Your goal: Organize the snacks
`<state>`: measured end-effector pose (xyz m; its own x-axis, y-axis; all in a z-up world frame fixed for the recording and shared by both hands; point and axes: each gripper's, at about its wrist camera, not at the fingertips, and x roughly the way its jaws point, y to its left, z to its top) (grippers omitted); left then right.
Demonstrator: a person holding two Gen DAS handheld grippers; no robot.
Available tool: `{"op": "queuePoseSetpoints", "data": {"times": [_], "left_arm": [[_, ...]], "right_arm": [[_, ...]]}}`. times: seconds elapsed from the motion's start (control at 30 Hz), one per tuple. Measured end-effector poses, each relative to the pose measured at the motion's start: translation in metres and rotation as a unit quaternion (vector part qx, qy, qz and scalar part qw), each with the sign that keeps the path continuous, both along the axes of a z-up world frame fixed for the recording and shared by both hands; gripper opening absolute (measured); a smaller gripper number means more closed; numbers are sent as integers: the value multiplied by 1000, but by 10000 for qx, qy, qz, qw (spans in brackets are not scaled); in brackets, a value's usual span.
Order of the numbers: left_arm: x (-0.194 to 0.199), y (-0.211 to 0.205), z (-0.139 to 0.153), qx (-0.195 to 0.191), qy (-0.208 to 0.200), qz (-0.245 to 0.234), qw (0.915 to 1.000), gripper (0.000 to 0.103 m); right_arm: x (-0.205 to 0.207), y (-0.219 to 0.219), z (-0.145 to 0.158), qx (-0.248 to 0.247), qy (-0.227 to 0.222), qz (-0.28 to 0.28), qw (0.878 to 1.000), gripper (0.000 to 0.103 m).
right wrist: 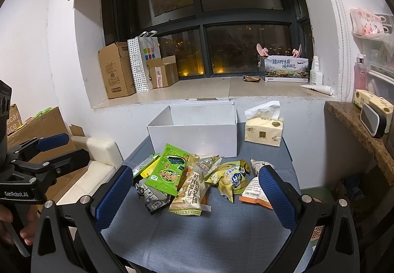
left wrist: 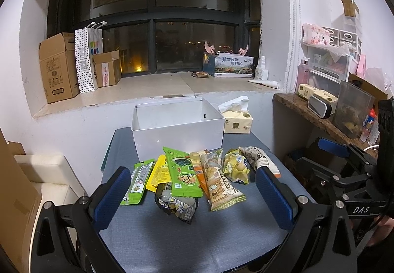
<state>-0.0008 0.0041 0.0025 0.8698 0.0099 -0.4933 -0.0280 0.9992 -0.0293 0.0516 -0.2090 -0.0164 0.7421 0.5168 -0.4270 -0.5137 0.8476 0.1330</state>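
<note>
Blue-clothed table (left wrist: 172, 243) carries a snack pile (left wrist: 192, 174) just before an empty white box (left wrist: 177, 130). Both grippers, left (left wrist: 193, 194) and right (right wrist: 194, 196), hover spread and empty; best lift top packets singly.

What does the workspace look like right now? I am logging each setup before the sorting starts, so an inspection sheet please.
Surface: small table with blue-grey cloth, near part bare.
Job's things: snack packets piled loosely, overlapping, in front of an open white box; nothing seen inside it.
Clutter: tissue pack right of the box.
Grippers: left gripper and right gripper both open, holding nothing, short of the pile.
Cables: nothing seen.
Surroundings: window sill with cardboard boxes, dotted paper bag; dark window behind.
</note>
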Motion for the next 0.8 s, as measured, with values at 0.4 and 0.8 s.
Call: {"op": "queuePoseSetpoints", "data": {"times": [0.4,0.8], "left_arm": [[-1,6,-2,-46,-1,69,10000,103],[-3,13,-5,-41,4,132,9999,103]], "right_arm": [[2,2,-2,-50,32,7,10000,103],[12,11,-10,-135,240,70,9996,103]]}}
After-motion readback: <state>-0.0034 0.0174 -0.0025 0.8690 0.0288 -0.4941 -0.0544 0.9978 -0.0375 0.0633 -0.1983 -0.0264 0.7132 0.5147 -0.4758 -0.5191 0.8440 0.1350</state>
